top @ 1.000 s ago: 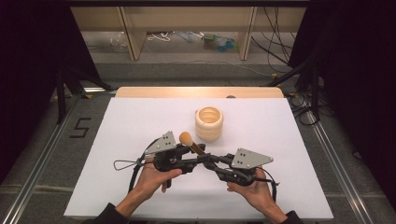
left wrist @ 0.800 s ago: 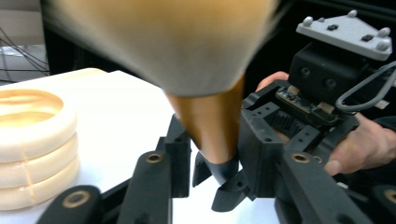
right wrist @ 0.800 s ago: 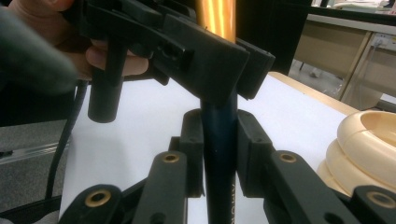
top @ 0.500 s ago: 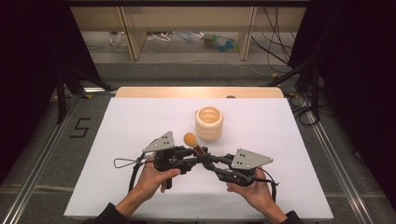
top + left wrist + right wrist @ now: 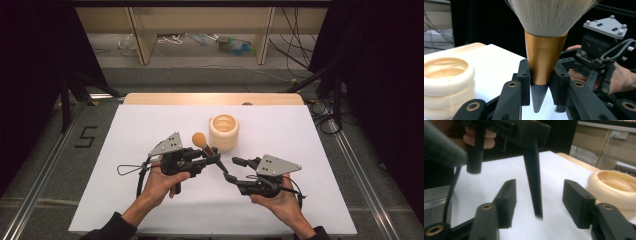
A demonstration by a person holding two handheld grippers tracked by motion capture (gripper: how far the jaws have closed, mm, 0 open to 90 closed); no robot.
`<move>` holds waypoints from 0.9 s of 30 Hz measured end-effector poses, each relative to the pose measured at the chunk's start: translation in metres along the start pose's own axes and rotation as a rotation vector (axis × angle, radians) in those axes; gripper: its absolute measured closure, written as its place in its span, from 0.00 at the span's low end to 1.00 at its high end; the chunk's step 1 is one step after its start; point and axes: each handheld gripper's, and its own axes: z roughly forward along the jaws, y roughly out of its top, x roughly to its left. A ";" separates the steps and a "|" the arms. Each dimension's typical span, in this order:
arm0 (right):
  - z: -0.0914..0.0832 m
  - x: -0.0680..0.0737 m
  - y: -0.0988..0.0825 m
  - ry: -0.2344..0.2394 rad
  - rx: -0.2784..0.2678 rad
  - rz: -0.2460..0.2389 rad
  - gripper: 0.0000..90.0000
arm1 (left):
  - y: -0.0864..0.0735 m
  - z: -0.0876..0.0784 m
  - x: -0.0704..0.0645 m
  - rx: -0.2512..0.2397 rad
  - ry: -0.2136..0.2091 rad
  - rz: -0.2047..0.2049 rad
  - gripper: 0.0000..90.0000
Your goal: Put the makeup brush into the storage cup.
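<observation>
While the brush (image 5: 543, 60) was clamped in the left gripper (image 5: 212, 159), the right gripper (image 5: 537, 205), its jaws just opened off the handle, was best drawn clear of the ribbed cup (image 5: 224, 131).

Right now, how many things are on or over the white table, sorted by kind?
Brushes: 1, the makeup brush, clamped in the left gripper.
Holders: 1, the cream ribbed holder, standing on the white table.
Grippers: 2, the left one and the right gripper, whose jaws have just been opening beside the brush handle.
Total: 4
</observation>
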 end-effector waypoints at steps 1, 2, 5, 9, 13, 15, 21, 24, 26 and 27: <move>-0.003 -0.001 0.000 -0.017 0.016 0.014 0.46 | 0.002 0.000 0.003 -0.001 0.004 0.014 0.81; -0.005 -0.003 -0.002 -0.036 0.017 0.011 0.44 | 0.003 0.000 0.005 0.000 0.019 0.008 0.81; -0.014 -0.009 -0.007 -0.066 0.048 0.049 0.40 | 0.008 0.001 0.012 0.007 0.057 0.036 0.81; -0.022 -0.018 -0.013 -0.112 0.053 0.063 0.34 | 0.015 0.002 0.021 0.011 0.092 0.050 0.81; -0.031 -0.024 -0.017 -0.154 0.071 0.106 0.30 | 0.021 0.004 0.029 0.028 0.132 0.074 0.81; -0.035 -0.027 -0.019 -0.170 0.066 0.106 0.29 | 0.023 0.005 0.032 0.033 0.147 0.084 0.81; -0.043 -0.031 -0.025 -0.201 0.065 0.116 0.23 | 0.027 0.009 0.043 0.042 0.187 0.085 0.81; -0.047 -0.032 -0.027 -0.215 0.075 0.116 0.19 | 0.030 0.012 0.048 0.047 0.197 0.085 0.81; -0.050 -0.032 -0.031 -0.215 0.077 0.122 0.18 | 0.032 0.014 0.051 0.053 0.206 0.084 0.81; -0.051 -0.033 -0.031 -0.218 0.081 0.119 0.18 | 0.033 0.014 0.052 0.054 0.212 0.088 0.81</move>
